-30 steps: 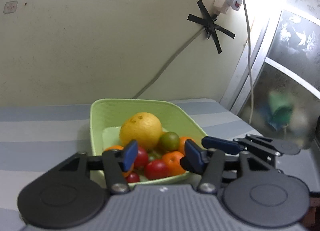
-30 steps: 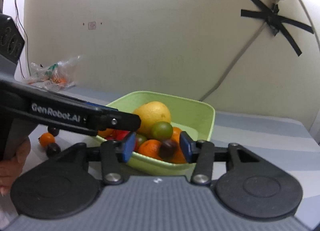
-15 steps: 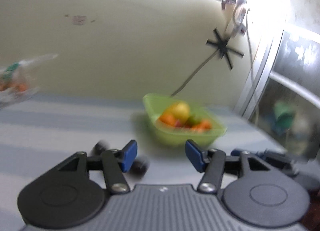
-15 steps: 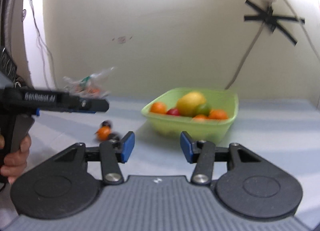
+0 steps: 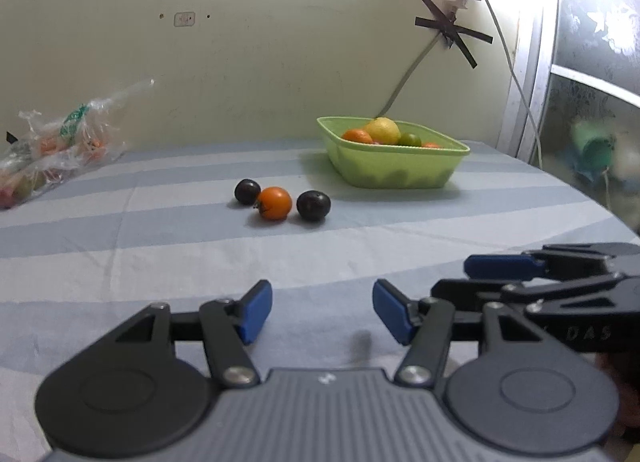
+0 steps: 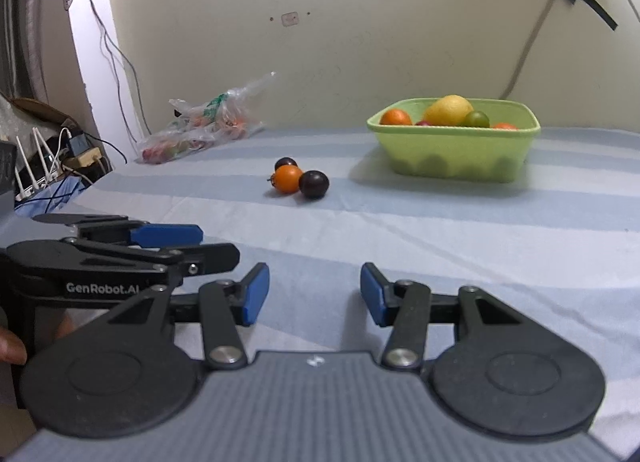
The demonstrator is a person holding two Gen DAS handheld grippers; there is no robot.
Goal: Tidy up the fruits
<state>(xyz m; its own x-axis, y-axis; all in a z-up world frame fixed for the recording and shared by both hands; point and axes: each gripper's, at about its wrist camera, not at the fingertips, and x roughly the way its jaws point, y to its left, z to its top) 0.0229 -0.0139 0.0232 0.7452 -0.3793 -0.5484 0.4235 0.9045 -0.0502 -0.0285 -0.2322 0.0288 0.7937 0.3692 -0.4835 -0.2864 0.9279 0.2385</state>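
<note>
while angled downward, both grippers hover empty.

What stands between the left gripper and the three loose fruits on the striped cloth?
Nothing visible. Only bare striped cloth lies between the left gripper, its jaws opening and empty, and the orange fruit flanked by two dark fruits.

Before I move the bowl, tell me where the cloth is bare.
Bare: the wide striped cloth between both grippers and the three loose fruits; also the strip between those fruits and the plastic bag. Crowded: the fruits bunch together, and the gap to the green bowl is narrow.
</note>
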